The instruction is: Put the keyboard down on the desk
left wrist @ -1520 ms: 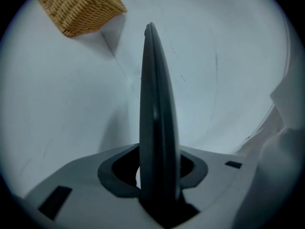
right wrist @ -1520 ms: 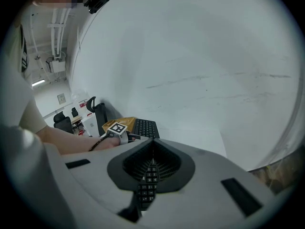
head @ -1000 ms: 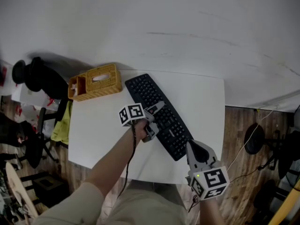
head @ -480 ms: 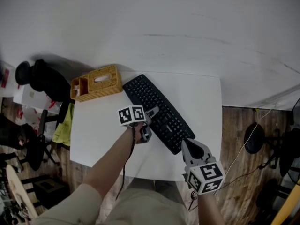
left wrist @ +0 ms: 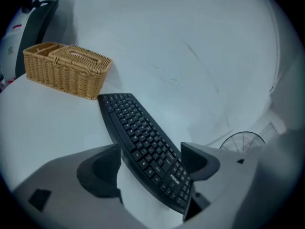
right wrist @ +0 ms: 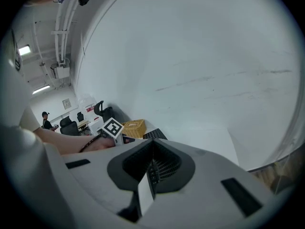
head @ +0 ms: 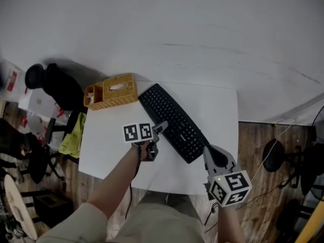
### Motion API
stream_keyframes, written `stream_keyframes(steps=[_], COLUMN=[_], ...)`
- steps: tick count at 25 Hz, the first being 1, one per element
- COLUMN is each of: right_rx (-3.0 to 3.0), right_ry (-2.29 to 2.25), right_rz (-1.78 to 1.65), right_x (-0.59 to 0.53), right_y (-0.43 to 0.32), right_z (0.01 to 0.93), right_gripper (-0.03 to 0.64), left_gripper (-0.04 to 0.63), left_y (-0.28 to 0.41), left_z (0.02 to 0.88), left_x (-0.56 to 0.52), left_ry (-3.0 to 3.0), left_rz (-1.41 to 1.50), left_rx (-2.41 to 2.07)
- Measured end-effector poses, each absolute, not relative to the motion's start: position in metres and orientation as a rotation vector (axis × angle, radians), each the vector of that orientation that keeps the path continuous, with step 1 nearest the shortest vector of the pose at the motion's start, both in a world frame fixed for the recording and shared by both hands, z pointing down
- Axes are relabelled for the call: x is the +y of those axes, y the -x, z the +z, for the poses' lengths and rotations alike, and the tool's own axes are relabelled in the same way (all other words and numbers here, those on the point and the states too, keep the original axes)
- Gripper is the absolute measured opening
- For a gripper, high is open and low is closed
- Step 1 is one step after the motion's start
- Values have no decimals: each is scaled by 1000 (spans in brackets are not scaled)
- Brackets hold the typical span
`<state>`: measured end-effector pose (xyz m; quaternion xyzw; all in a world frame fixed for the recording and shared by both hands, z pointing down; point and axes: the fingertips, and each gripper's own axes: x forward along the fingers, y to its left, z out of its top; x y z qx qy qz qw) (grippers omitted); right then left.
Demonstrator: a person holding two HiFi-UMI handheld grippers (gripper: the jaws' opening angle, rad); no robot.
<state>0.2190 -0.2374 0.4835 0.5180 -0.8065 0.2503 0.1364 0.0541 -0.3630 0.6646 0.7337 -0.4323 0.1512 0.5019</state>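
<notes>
The black keyboard (head: 169,121) lies flat and diagonal on the white desk (head: 111,146). My left gripper (head: 157,139) is just left of the keyboard's front edge, open, with its pads off the keyboard. In the left gripper view the keyboard (left wrist: 143,142) runs past the wide jaws of that gripper (left wrist: 150,152) untouched. My right gripper (head: 210,152) hovers by the keyboard's near right end, a little apart from it. In the right gripper view its jaws (right wrist: 150,163) stand together with nothing gripped; the keyboard's (right wrist: 153,134) far end shows beyond.
A wicker basket (head: 114,91) stands at the desk's far left corner, close to the keyboard's far end. A black chair (head: 55,85) is off the desk's left side. A floor fan (head: 276,153) stands on the wooden floor at the right.
The left gripper has drawn back from the keyboard's front edge toward me, jaws wide. The right gripper has eased slightly away from the keyboard's near end. The keyboard stays on the desk.
</notes>
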Motion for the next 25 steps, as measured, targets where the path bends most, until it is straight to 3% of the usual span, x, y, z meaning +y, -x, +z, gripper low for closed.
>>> stream_keyframes(steps=[7, 10, 14, 25], right_rx=[-2423, -2467, -2532, -2670], right_ry=[-1570, -1595, -1618, -1656], right_rz=[537, 449, 337, 104], right_x=[-241, -238, -230, -189], right_y=[-225, -225, -219, -203], right_z=[414, 381, 337, 246], right_gripper=[26, 26, 26, 26], left_gripper=[380, 287, 224, 120], left_y=[-46, -42, -39, -32], left_z=[561, 509, 447, 323], left_x=[-354, -345, -327, -268], left_ry=[-2049, -2210, -2413, -2826], left_rz=[307, 294, 284, 235], left_rx=[-1075, -1140, -1200, -1308])
